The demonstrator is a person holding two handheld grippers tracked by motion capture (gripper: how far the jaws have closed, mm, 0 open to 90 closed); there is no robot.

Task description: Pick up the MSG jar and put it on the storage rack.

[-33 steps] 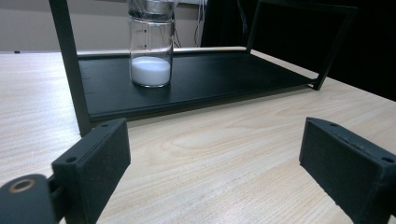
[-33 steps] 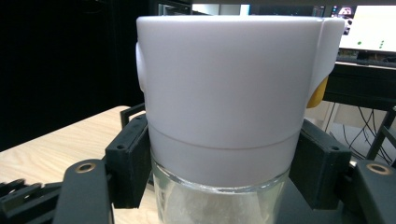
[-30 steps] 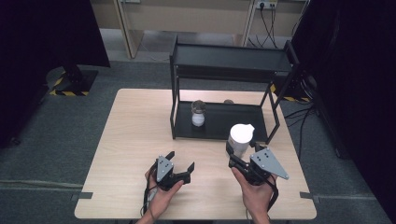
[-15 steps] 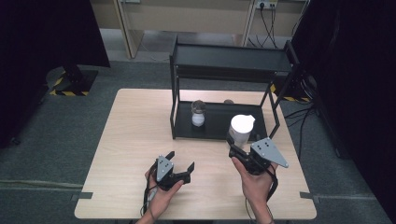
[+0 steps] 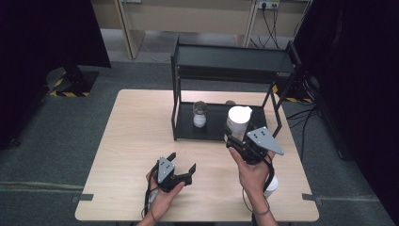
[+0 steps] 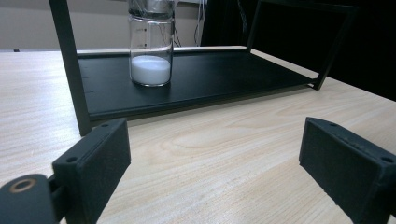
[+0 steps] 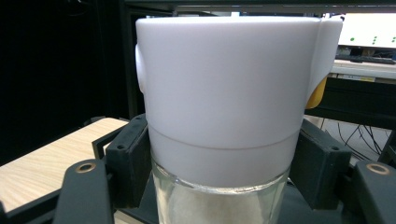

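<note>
Pale wood grain covers the table (image 5: pixel 136 141), and nearest the person the left gripper (image 5: pixel 181 165) rests low over it, jaws standing wide apart with nothing between them. In the left gripper view its black pads (image 6: pixel 95 158) frame bare tabletop, so it offers no support if anything slips on the other side.

Slightly farther and to the right, the right gripper (image 5: pixel 235 140) is clamped on a glass jar with a tall white lid (image 5: pixel 238 120), lifted clear of the table and held just in front of the black two-tier shelf rack (image 5: pixel 235 59). The right gripper view shows the pads pressing the clear glass just below the lid (image 7: pixel 224 93), not the lid itself. Glass is slick, and the heavy-looking cap sits above the grip, so a quick swing could likely let the jar tip or slide down between the pads.

Farther still, the rack's lower tray (image 6: pixel 210 77) already carries a smaller glass jar part-filled with white powder (image 5: pixel 200 114), left of where the held jar is heading. The main risks appear to be the tall lid knocking the rack's upper shelf or right post on entry, or the jar being set down tilted on the tray's raised front edge and toppling towards its neighbour.
</note>
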